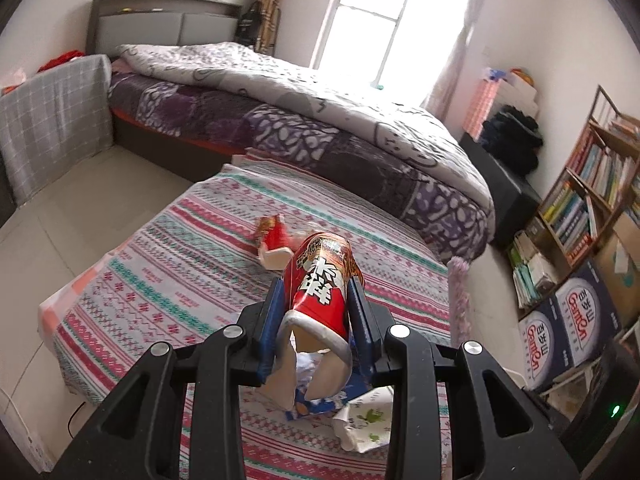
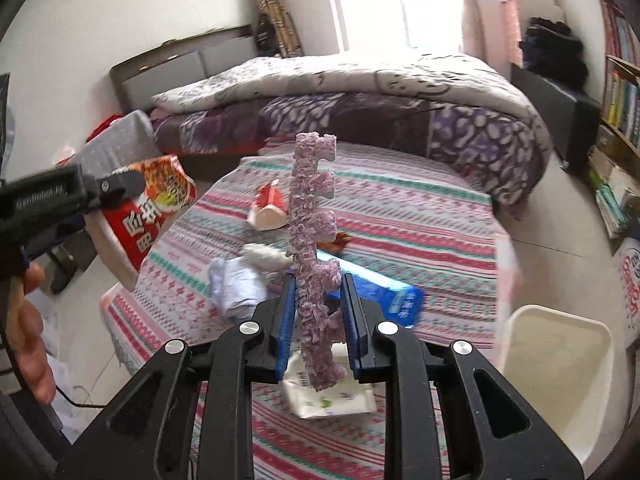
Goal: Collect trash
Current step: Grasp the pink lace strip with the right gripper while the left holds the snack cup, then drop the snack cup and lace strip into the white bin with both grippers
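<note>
My left gripper [image 1: 316, 296] is shut on a crushed red noodle cup [image 1: 320, 280], held above the striped tablecloth [image 1: 180, 272]. The right wrist view shows that same left gripper [image 2: 130, 188] and cup [image 2: 154, 208] at the left edge. My right gripper [image 2: 318, 292] is shut on a fuzzy lilac notched strip [image 2: 314, 208] that stands upright from its jaws. On the cloth lie a smaller red cup [image 2: 268, 208], crumpled white tissue [image 2: 236, 284], a blue packet [image 2: 388, 298] and a white tissue pack with green print [image 2: 332, 400].
A white bin [image 2: 556, 364] stands on the floor right of the table. Behind the table is a bed with a purple quilt [image 1: 320, 120]. Bookshelves [image 1: 592, 184] and cartons [image 1: 568, 324] line the right wall. A person's hand [image 2: 28, 320] holds the left gripper.
</note>
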The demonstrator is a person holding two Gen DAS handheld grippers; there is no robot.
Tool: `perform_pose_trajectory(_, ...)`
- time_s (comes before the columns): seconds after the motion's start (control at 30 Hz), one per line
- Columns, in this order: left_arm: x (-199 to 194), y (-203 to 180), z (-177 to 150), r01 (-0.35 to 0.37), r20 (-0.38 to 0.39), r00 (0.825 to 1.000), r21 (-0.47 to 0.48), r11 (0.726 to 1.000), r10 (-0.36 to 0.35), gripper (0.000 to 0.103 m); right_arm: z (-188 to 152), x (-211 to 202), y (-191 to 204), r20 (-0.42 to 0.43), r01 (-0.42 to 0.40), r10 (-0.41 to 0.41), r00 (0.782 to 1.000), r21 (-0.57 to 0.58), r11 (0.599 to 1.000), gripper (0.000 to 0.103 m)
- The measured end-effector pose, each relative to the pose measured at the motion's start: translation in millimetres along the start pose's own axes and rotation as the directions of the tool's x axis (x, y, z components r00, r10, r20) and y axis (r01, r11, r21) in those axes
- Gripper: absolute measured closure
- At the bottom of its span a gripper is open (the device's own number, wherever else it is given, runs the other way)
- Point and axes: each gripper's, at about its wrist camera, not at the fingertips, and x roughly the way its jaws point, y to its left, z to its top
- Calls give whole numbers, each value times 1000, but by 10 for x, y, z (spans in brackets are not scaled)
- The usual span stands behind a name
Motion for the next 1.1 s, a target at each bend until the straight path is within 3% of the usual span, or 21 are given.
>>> perform_pose_trajectory(0.33, 121, -587, -182, 61, -23, 998, 113, 992, -58, 69, 11, -224, -555, 25, 115, -118, 993, 81, 990, 82)
perform_pose_trajectory(0.9, 320, -1492, -576, 179, -97, 982, 247, 952, -159, 69, -150, -510, -1473, -64, 293, -286, 956, 207, 934, 81)
perform_pose_trajectory(1.0, 358, -1651, -654, 203, -115, 977, 264, 943, -178, 69, -196, -564, -1607, -77, 314, -305, 949, 232, 920, 77)
perform_pose_trajectory(1.07, 378, -1749, -706, 217, -127, 974, 274, 937, -189, 69, -218, -609, -1692, -79, 325, -315, 946, 254, 911, 59)
perform_pose_trajectory(1.1, 386, -1800, -734, 225, -133, 972, 280, 933, -195, 69, -223, -630, -1733, -79, 331, -322, 943, 262, 906, 57)
